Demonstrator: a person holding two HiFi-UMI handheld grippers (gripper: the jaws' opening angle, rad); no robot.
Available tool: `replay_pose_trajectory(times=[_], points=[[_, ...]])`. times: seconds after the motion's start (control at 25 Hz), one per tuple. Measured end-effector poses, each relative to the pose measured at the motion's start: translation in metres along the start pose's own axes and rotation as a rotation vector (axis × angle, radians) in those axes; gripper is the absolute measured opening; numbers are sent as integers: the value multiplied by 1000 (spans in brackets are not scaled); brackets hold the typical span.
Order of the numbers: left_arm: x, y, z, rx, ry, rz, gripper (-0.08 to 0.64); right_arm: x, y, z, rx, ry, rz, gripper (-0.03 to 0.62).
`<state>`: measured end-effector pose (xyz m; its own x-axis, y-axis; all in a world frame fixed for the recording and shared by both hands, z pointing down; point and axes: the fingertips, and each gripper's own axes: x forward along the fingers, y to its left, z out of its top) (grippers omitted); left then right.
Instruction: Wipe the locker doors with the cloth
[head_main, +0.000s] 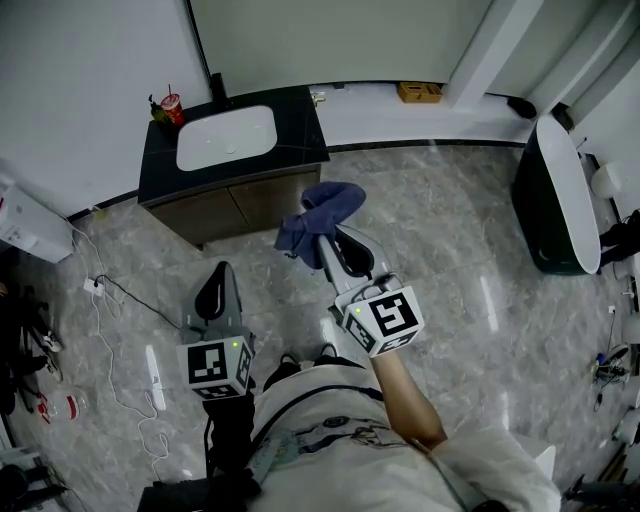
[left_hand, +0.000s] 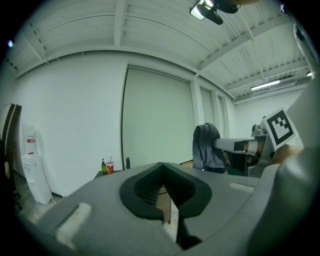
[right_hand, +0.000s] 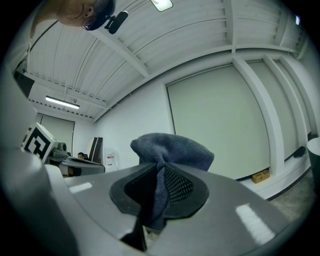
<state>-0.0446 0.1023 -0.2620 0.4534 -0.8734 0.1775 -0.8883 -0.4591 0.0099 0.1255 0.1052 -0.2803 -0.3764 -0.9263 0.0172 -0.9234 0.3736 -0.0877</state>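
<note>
A dark blue cloth (head_main: 318, 218) bunches at the tip of my right gripper (head_main: 325, 245), which is shut on it; in the right gripper view the cloth (right_hand: 170, 152) runs down between the two jaws and bulges above them. The right gripper is held out over the grey floor, toward a sink cabinet with brown wooden doors (head_main: 235, 208). My left gripper (head_main: 218, 285) hangs lower and to the left, shut with nothing between its jaws. In the left gripper view the cloth (left_hand: 207, 147) shows at the right, on the other gripper's tip.
The cabinet has a black top with a white basin (head_main: 226, 137) and a red cup (head_main: 172, 108). A white unit (head_main: 25, 225) and floor cables (head_main: 110, 300) lie left. A dark tub-shaped object (head_main: 555, 195) stands right, a yellow box (head_main: 418, 92) by the far wall.
</note>
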Motion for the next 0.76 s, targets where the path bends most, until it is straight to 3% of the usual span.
replay_pose_trajectory(times=[0.76], points=[[10,-8,1,13,13,-25,0,-1,-4,-7,2,25,6,52]])
